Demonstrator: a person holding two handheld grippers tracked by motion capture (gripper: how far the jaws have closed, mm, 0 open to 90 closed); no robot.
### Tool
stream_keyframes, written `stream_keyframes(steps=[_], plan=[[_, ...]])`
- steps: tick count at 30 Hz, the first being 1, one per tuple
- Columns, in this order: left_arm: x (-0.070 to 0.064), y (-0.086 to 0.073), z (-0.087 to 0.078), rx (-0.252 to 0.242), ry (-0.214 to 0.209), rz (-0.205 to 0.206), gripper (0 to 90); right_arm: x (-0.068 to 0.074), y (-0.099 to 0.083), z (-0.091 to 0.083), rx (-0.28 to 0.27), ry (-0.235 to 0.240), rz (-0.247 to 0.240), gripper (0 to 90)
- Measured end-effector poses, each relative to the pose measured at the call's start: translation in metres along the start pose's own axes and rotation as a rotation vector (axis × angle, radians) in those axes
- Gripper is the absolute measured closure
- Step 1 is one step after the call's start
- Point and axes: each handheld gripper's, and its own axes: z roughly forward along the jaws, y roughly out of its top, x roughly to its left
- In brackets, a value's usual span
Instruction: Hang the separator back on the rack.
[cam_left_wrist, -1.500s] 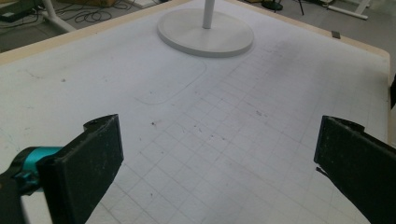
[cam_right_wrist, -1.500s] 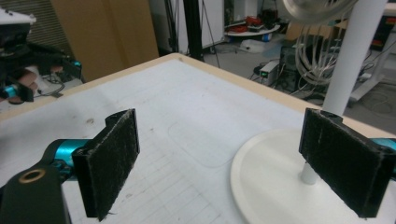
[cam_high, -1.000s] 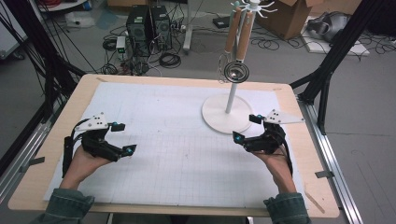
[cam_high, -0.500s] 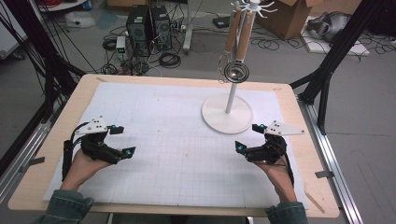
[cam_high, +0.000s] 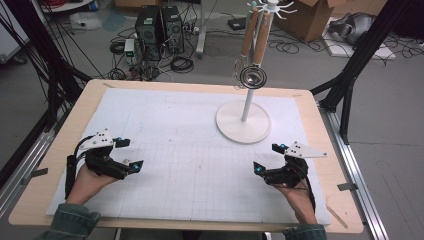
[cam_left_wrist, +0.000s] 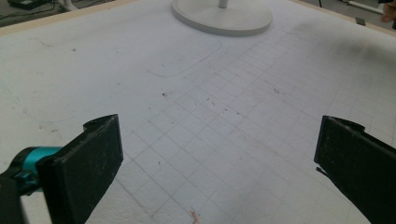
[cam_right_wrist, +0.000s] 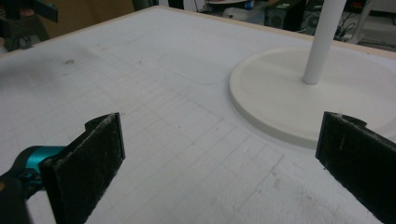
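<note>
Both grippers rest low on the white gridded mat (cam_high: 200, 150), jaws spread wide and holding nothing: the left gripper (cam_high: 131, 153) at the left side, the right gripper (cam_high: 266, 157) near the round white stand (cam_high: 243, 121). The wooden-handled metal utensils (cam_high: 252, 55) hang from its top hooks, so I judge the work finished or not started

Honestly nothing readable anywhere here, no labels, brand names, numbers or signs. The white mat (cam_high: 190, 125) on the table only has a plain printed grid with a faint rounded outline, no writing on it. The computer towers (cam_high: 159, 27) and cardboard boxes (cam_high: 320, 15) on the floor behind are too small and blurry to make out any text.
</note>
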Motion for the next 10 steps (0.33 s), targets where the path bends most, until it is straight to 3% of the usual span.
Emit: stream_keyframes(steps=[10], plan=[[0.0,-0.006,0.001,-0.009,-0.004,0.004,1.7,0.002,-0.017,-0.004,0.003,-0.006,0.029,0.2]])
